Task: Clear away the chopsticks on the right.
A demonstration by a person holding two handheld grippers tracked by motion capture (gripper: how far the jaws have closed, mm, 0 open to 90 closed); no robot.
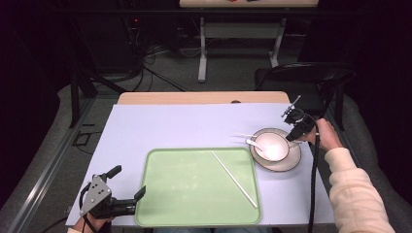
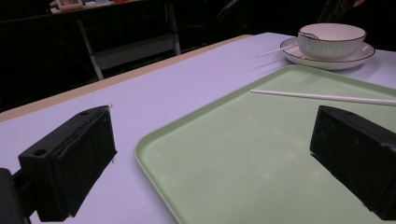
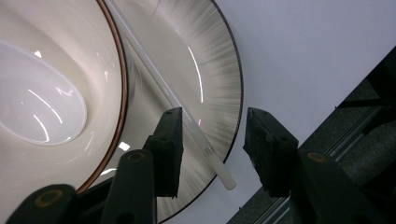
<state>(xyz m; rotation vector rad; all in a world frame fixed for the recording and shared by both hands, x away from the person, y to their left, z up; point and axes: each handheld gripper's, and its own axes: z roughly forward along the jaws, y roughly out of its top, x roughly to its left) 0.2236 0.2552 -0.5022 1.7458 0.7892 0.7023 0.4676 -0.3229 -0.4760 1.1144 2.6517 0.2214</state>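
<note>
The right gripper (image 3: 212,149) has its fingers released astride an unmarked white chopstick (image 3: 187,114) lying on the plate (image 3: 205,60); the left gripper (image 2: 210,163) likewise spread.

Bare tray (image 1: 184,189) centre; chopstick (image 1: 233,178) across its right; bowl (image 1: 271,144) beyond.

The left gripper (image 1: 130,183) sits at seven o'clock, jaws spread wide, pointing toward three. The right gripper (image 1: 293,127) hovers at two o'clock, jaws parted, angled downward.
</note>
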